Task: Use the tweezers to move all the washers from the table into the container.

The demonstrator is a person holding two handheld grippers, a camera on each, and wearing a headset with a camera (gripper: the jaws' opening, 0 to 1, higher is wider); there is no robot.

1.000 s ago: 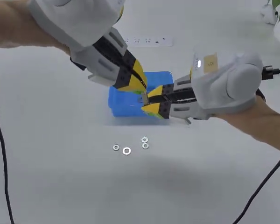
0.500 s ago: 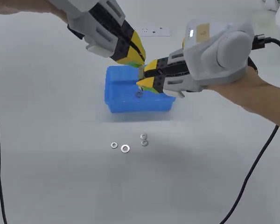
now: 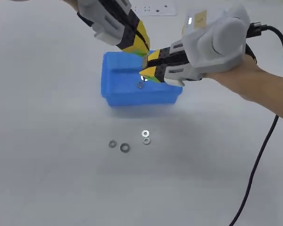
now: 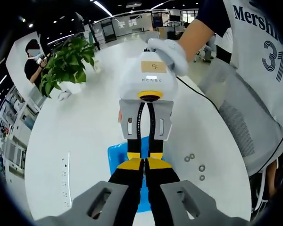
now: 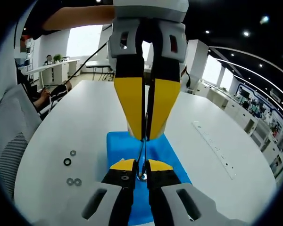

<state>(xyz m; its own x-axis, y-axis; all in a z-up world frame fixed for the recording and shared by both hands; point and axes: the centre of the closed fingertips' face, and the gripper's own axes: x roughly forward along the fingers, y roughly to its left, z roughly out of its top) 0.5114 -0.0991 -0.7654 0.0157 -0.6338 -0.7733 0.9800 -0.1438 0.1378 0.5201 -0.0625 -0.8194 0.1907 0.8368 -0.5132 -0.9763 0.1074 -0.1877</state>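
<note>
1. Four washers lay loose on the white table, nearest the person: two side by side on the left, two touching on the right.
2. Just beyond them stood the blue container, well apart from the washers.
3. A fifth washer sat at the tip of the tweezers, inside the container's outline. I couldn't tell whether it touched the floor of it.
4. The right gripper came in from the right, over the container. Its jaws were drawn in to a narrow slit, squeezing the tweezers low down near the tip.
5. The left gripper reached down from the far left, its jaws pressed together on the upper end of the tweezers. The yellow tips of the two grippers nearly met.
6. A black cable trailed from the right gripper toward the table's near edge.
7. Farthest off, a white strip lay flat on the table.
</note>
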